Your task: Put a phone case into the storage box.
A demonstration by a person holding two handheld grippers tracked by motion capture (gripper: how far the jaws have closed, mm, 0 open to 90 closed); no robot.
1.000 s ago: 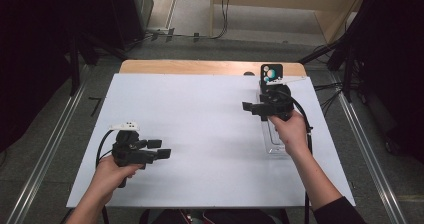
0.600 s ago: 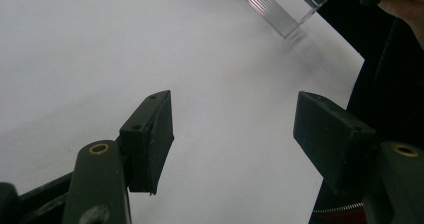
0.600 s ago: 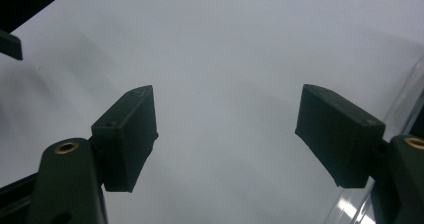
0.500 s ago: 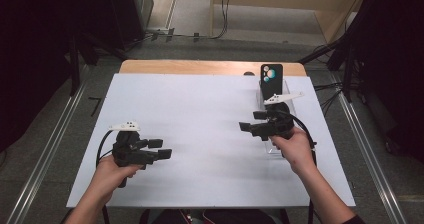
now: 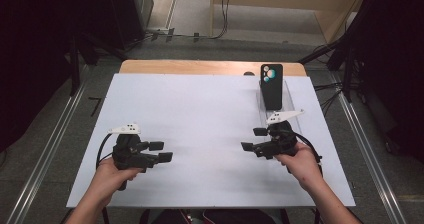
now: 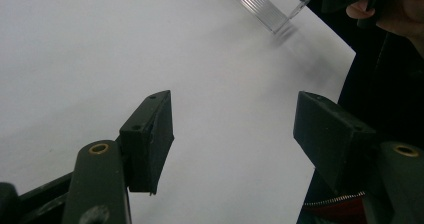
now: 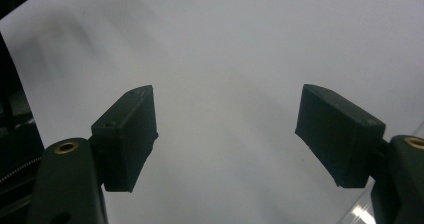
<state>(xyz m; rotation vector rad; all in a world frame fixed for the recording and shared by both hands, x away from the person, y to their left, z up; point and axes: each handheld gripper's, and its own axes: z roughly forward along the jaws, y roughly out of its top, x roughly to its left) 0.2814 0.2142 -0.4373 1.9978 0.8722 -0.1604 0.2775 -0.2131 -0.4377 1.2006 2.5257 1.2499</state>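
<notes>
A black phone (image 5: 271,86) stands propped in a clear stand (image 5: 289,96) near the worktop's (image 5: 200,119) far right corner. Both the left tool (image 5: 162,151) and right tool (image 5: 252,139) are apart, empty; any approach should come in level and slow.

I can read no text, label, brand, number or sign anywhere from my feeds. The back of the phone (image 5: 271,85) standing at the far right of the table (image 5: 200,114) carries round pale-blue camera rings but no lettering I can make out. The white sheet covering the table is blank in all three views. The jaws of the left gripper (image 6: 235,134) and the right gripper (image 7: 227,134) are plain black with brass-coloured pivot holes and carry no markings. The pale plates on top of the grippers show small dark dots, too small for me to read as characters.
</notes>
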